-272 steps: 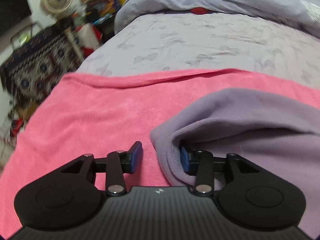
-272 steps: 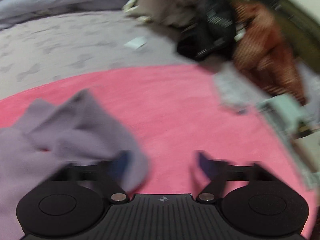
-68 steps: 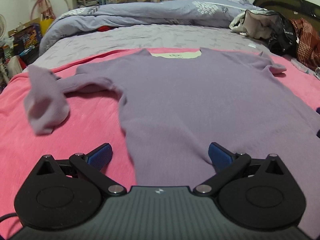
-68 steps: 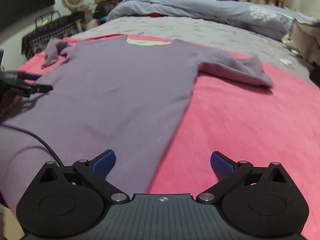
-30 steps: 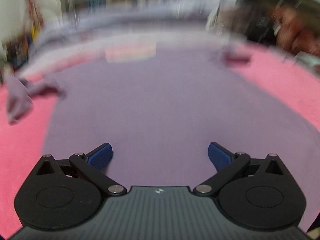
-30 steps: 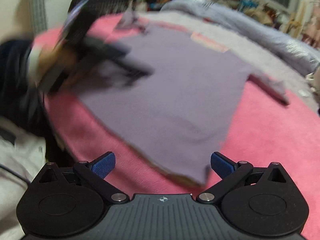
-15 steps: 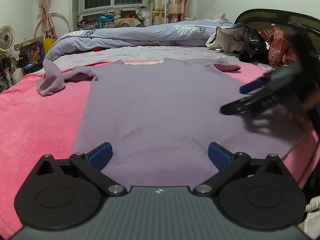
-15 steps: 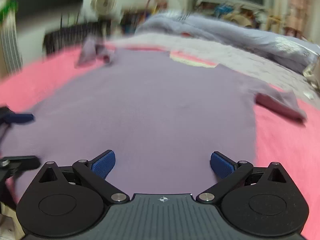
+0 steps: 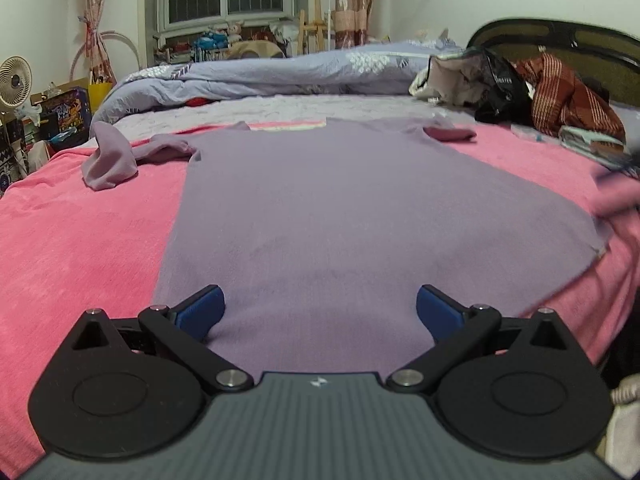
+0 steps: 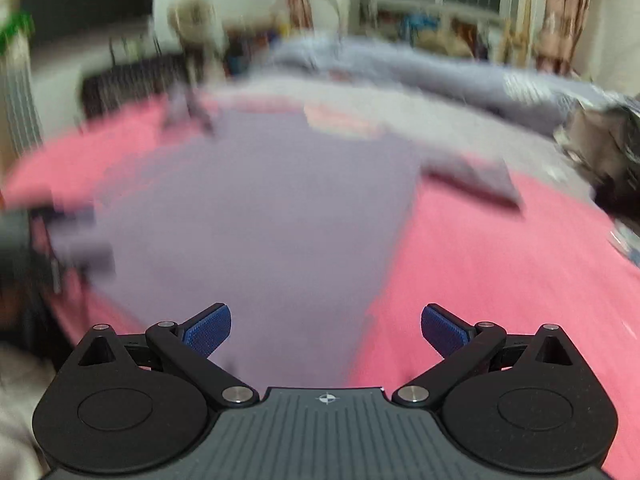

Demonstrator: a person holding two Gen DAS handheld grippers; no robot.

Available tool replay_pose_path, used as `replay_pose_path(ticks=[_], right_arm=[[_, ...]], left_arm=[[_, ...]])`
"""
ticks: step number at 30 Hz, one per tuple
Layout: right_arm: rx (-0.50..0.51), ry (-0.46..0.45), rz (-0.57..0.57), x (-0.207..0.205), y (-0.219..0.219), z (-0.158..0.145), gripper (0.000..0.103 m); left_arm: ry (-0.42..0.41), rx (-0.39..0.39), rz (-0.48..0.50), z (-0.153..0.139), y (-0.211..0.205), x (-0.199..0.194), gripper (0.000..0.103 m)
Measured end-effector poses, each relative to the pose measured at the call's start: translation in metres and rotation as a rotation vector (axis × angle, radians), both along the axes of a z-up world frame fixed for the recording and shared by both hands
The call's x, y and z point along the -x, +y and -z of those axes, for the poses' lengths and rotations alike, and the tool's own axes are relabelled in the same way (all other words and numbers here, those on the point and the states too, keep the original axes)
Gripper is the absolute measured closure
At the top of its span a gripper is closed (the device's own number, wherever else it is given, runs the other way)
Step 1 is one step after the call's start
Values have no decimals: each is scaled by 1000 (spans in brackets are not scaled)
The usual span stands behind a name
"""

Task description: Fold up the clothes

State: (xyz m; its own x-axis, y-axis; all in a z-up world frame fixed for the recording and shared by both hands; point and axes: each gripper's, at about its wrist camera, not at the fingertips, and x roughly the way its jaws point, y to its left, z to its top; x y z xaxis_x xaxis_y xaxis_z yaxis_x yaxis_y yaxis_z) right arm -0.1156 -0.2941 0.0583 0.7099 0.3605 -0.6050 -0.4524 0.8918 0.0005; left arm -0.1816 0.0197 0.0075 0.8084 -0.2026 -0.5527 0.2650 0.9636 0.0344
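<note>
A lilac long-sleeved top (image 9: 320, 208) lies spread flat on a pink blanket (image 9: 80, 232), collar toward the far side. Its left sleeve (image 9: 116, 156) is bunched up; its right sleeve (image 9: 448, 133) is folded short. My left gripper (image 9: 320, 310) hovers open over the near hem, nothing between its blue pads. In the blurred right wrist view the same top (image 10: 260, 216) fills the middle. My right gripper (image 10: 326, 330) is open over the top's right side edge, where it meets the pink blanket (image 10: 500, 272).
A grey-blue duvet (image 9: 280, 76) is heaped at the far side of the bed. Piled clothes and a dark bag (image 9: 520, 92) sit at the far right by the headboard. A fan (image 9: 14, 80) and clutter stand at the left. A blurred dark shape (image 10: 24, 248) is at the right view's left edge.
The right gripper has left the left wrist view, where it crossed half a second ago. The right view has swung toward the top's right side. The top has not moved.
</note>
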Motion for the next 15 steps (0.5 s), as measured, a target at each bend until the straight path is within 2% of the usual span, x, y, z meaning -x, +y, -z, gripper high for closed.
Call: replay_pose_path(ticks=[1,4,7,9,11,12,15], right_arm=[[-6,-13,-8,-16,13,0,0],[-20,-51,-34,-63,54,2,0],[-12,47,-77,-96,89,24,0],[55,124,-79,-99,104,48,0],[6,64,-61,-77,92,53,0],[-12,63,-52,-65,85,56,0],[-15,69,-71,-34,66,56,0]], left_arm=[[12,-11,4,-1,1,4,0],[-14,21,-19,-21,12,3,0],[-42,57,-43,-42,24,1,0],[-61,80,-59,-55,32,0,0],[-80,104,-76,-69,40,-2,0],[-89,116,-84,-76,44,-2,0],[-56,93,-75,-64,37,-3,0]])
